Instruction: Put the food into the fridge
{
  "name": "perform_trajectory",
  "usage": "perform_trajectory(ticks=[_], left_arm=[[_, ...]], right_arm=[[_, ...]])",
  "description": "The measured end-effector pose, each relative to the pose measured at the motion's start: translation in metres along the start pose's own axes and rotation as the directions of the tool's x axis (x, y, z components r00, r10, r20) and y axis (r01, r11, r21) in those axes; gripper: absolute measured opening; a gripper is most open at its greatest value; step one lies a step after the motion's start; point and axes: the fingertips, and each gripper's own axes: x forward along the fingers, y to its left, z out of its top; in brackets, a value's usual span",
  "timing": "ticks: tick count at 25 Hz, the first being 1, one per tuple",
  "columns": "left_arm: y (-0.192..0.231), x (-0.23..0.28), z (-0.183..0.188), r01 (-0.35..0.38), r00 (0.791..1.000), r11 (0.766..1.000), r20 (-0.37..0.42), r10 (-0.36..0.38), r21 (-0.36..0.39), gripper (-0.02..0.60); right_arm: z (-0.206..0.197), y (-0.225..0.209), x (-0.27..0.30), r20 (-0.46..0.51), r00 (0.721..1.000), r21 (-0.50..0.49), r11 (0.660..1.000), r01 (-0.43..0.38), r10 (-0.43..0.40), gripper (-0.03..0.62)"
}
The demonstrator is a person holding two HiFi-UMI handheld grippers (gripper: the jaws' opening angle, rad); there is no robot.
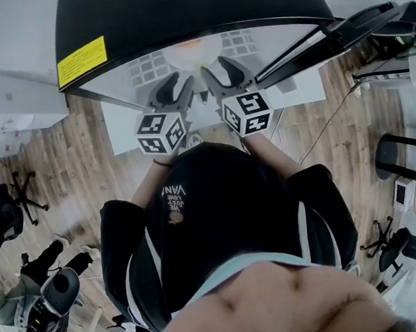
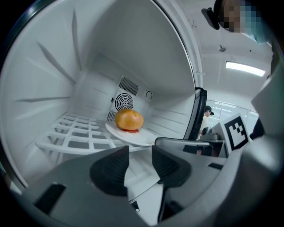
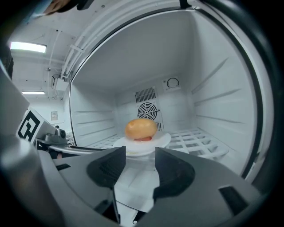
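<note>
Burger point(image 3: 141, 128): sat on plate point(image 3: 163, 140), on shelf point(image 3: 199, 142) inside fridge point(image 3: 222, 88).
Left gripper point(image 2: 140, 159): jaws apart, empty, just before plate.
Right gripper point(image 3: 139, 159): jaws apart, empty, just before plate.

White print "VAN" on the person's black head covering point(image 1: 197, 206), just behind the left tongs point(image 1: 176, 86) and right tongs point(image 1: 218, 69). The smaller lines under it are unreadable. Yellow label point(image 1: 81, 61) on the black fridge point(image 1: 180, 12), up-left of the left tongs, print too small to read. The marker cubes point(image 1: 160, 132) carry square codes only, no letters.
</note>
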Motion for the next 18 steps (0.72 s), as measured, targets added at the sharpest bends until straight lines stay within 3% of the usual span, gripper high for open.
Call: perform_trajectory(ticks=[18], left_arm=[[-0.008,-0.010,0.003,-0.007,1.000,1.000,0.021,0.007,0.002,0.158]], right_arm=[[0.005,0.005,-0.019,0.032,0.999,-0.003,1.000,-0.004,0.005,0.195]])
